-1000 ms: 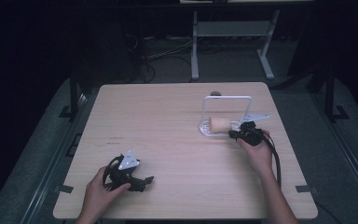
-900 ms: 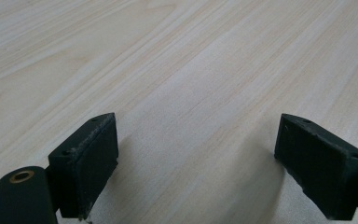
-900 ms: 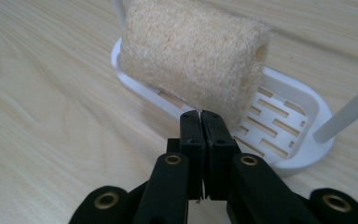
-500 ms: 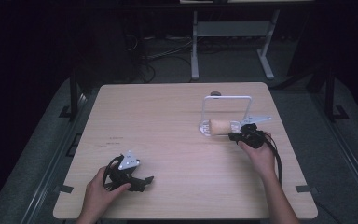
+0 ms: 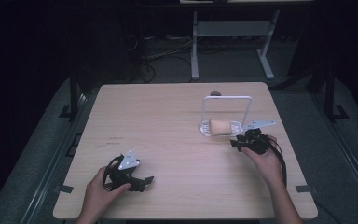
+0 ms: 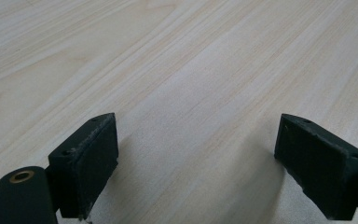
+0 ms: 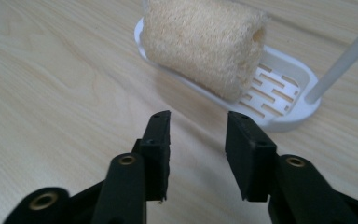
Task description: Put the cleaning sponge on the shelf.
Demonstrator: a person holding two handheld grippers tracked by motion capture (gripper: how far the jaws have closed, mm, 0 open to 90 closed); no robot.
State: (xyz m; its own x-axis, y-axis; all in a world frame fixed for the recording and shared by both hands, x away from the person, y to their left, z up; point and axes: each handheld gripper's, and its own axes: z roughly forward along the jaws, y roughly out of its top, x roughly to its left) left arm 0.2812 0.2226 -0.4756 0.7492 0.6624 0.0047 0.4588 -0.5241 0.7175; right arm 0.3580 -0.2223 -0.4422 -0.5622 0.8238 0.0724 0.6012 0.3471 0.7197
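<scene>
A tan loofah sponge lies on a white slotted tray with an upright white hoop. My right gripper sits just in front of the tray, pointing at the sponge; its jaws have just been opening and nothing is between them. My left gripper rests low over the bare table near the front left, jaws wide open and empty.
The light wooden table ends close behind the tray's right side. A small dark round spot marks the far edge. Beyond the table stand a white metal frame and cables on a dark floor.
The right gripper has drawn back a little from the tray toward the right front, and its jaws have come apart. The left gripper has stayed put.
</scene>
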